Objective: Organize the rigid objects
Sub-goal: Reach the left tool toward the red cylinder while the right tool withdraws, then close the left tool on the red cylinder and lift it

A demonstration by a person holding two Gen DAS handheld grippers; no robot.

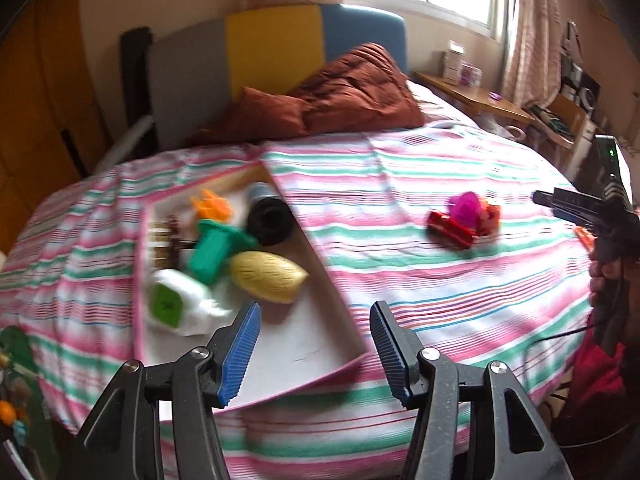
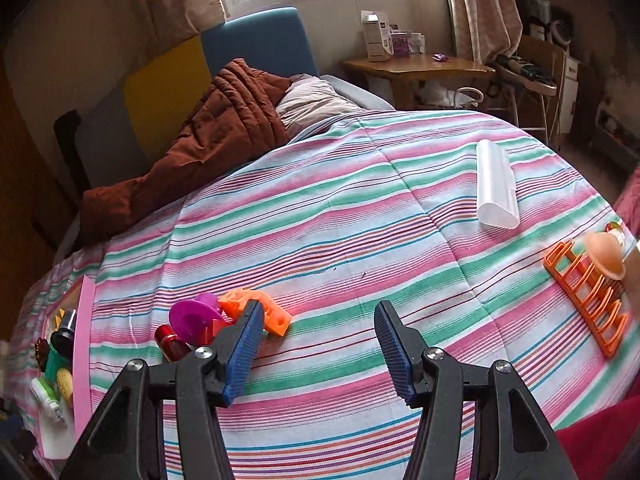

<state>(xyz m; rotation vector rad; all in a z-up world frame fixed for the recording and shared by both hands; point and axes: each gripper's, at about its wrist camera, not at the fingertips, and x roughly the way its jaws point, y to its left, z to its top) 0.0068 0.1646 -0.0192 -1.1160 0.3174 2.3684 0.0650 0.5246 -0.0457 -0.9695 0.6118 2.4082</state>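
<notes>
Two claws, left (image 1: 312,350) and right (image 2: 316,350), ribbed blue pads apart, empty, above striped quilt (image 2: 360,220). Shallow pink-rimmed tray (image 1: 320,280) holding green, yellow, black, white plastic pieces. Red-magenta-orange cluster (image 2: 216,324) loose beside right claw. Orange rack (image 2: 588,300), white tube (image 2: 496,184) seen only from right.
</notes>
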